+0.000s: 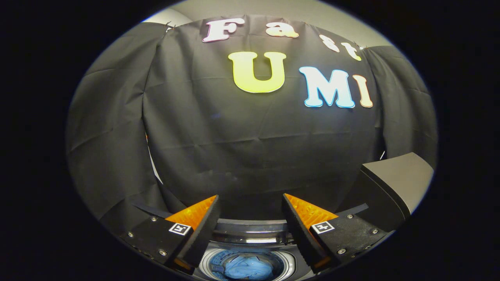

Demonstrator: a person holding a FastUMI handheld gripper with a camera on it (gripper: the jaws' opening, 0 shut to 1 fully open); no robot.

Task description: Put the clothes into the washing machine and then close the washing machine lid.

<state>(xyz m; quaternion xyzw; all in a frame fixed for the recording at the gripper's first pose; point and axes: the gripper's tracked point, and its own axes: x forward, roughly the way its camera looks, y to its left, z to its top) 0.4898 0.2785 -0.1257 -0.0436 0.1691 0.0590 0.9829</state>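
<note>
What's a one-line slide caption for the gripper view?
Open gripper above the washing machine, blue clothes in the drum, lid raised to the right.

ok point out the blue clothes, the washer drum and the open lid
blue clothes (245,268), gripper view, middle of the crumpled pile
washer drum (250,237), gripper view, shiny back rim
open lid (402,175), gripper view, grey flat face
gripper (250,214), gripper view, open gap between fingers
</note>
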